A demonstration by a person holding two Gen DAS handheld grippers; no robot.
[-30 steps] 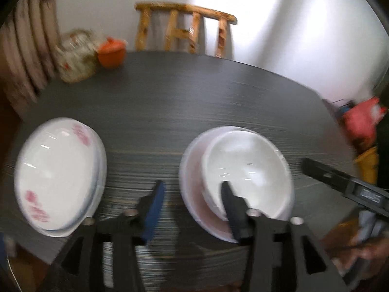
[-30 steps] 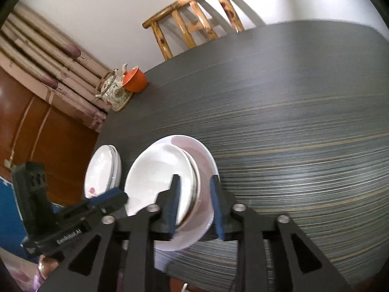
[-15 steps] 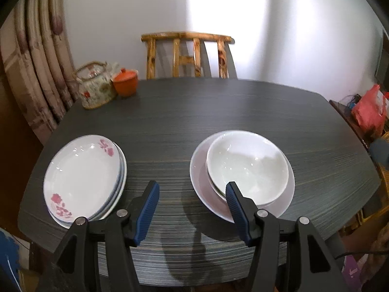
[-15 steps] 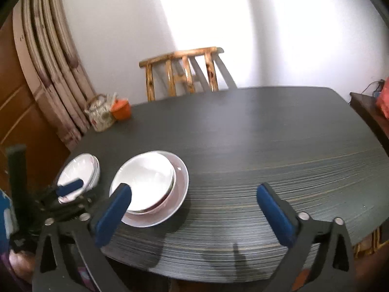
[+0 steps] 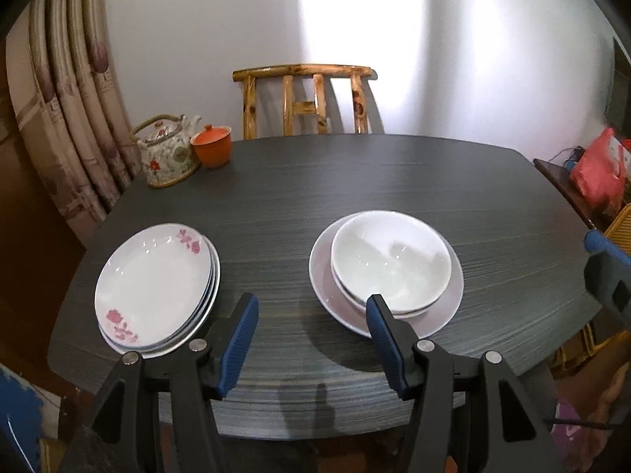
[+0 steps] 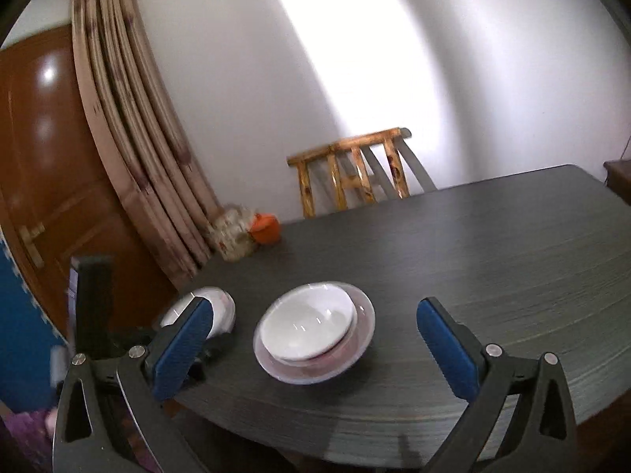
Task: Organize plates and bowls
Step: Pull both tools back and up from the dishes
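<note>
1. Where the left wrist view looks down on the dark, streak-grained worktop (image 5: 355, 181), the left claw (image 5: 311, 335) stands open with nothing between its blue pads. A stack of round white plates (image 5: 155, 289) with pink flower prints lies near the worktop's left edge. Well apart to the right, nested white bowls (image 5: 390, 262), glossy and empty, sit in a wider pale plate (image 5: 453, 295). A flowered teapot (image 5: 167, 155) touches an orange lidded cup (image 5: 211, 145) at the far corner, before a knotty wooden chair (image 5: 303, 102). One blue-tipped finger of the right claw (image 5: 605, 260) shows at the right edge.

2. Through the right wrist view, the right claw (image 6: 315, 345) gapes at its widest, having just been opening, and is empty. The bowls (image 6: 307, 325) on their plate (image 6: 364, 317) appear between its pads, on the worktop beyond; the flowered stack (image 6: 221, 307) is partly hidden behind the left pad.
</note>
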